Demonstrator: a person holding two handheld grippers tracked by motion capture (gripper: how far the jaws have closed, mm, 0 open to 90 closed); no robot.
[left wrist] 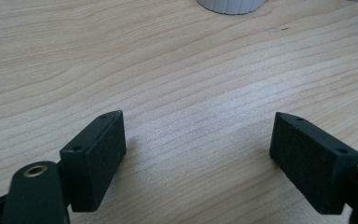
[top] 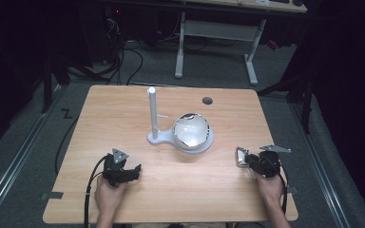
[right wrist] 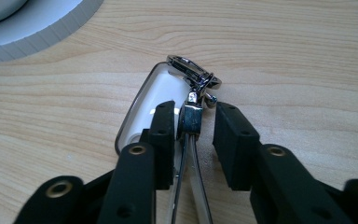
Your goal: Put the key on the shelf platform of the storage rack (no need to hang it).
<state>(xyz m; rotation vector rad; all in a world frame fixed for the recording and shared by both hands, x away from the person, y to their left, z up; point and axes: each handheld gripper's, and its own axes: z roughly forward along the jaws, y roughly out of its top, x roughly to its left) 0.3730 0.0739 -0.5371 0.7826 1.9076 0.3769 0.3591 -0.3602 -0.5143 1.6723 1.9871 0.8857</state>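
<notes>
A pale wooden desk [top: 123, 109] carries a white stand [top: 153, 114], an upright post on a flat base. A shiny rounded bowl [top: 191, 129] rests on the base's wider right end, just beside the post. A small dark hole [top: 207, 100] sits in the desk top, farther back and to the right of the stand.

The left gripper [top: 132, 172] lies near the front edge of the desk, left of centre, held by the person's left hand [top: 108, 194]. In the left gripper view its fingers [left wrist: 95, 156] are spread wide apart above bare wood, with nothing between them, and the ribbed white edge of the stand base [left wrist: 230, 5] shows at the top.

The right gripper [top: 249, 160] is at the front right of the desk, in the right hand [top: 270, 187], well apart from the stand. In the right gripper view its fingers [right wrist: 163, 135] stand a little apart around a chrome clasp [right wrist: 192, 116]; the left finger is close against the metal, while a gap shows at the right finger, so I cannot tell whether the grip is firm. The clasp's swivel hook [right wrist: 193, 74] reaches past the fingertips, and two thin metal strands run back between the fingers. Beneath it lies a white tag [right wrist: 161, 91] with a metal rim, flat on the desk. In the high view the tag shows as a small bright piece at the fingertips.
</notes>
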